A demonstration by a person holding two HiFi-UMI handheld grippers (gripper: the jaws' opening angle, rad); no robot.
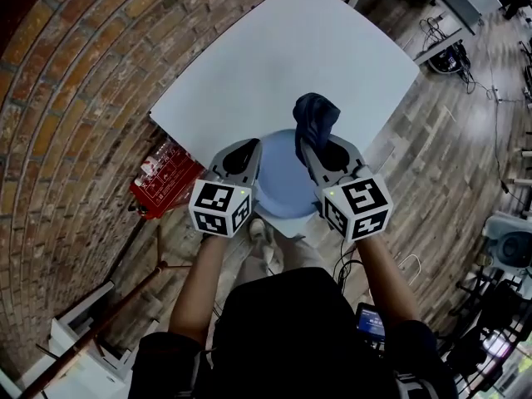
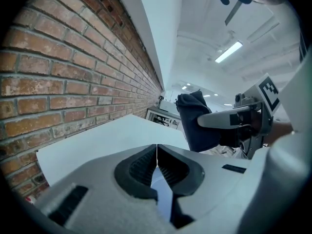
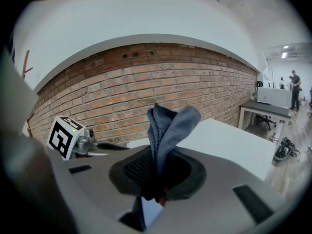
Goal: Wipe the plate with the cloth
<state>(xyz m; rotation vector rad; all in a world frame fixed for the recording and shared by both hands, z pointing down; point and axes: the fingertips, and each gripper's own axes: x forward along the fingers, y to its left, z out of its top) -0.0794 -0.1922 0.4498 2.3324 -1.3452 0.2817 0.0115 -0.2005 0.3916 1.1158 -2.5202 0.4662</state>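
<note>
The right gripper (image 1: 321, 145) is clenched on the cloth (image 1: 316, 116). In the right gripper view its fingers (image 3: 134, 167) pinch the dark blue fabric (image 3: 168, 126), which stands up in a folded bunch past the fingertips. The left gripper (image 1: 250, 147) is clenched too. In the left gripper view its pads (image 2: 141, 165) meet with only a hairline between them and nothing shows in the seam.

The plate (image 1: 283, 181), pale blue, lies under and between the two sets of fingers. The left fingertips are over its left rim and the right fingertips over its right rim. Slivers of blue show through the gap behind each pair of pads. Whether either gripper touches the plate cannot be told. The cloth hangs over the plate's far rim, ahead of the right fingers.

The plate sits at the near corner of the table (image 1: 283, 56), its rim close to both edges that meet there. Ahead of the fingers the white top runs bare to its far edges. Left of the left fingers the table edge comes soon, with a brick wall (image 2: 73, 72) beyond it and a red crate (image 1: 162, 181) down on that side. From the left fingers, the right gripper (image 2: 204, 122) and its cloth (image 2: 195, 123) stand just to the right.
</note>
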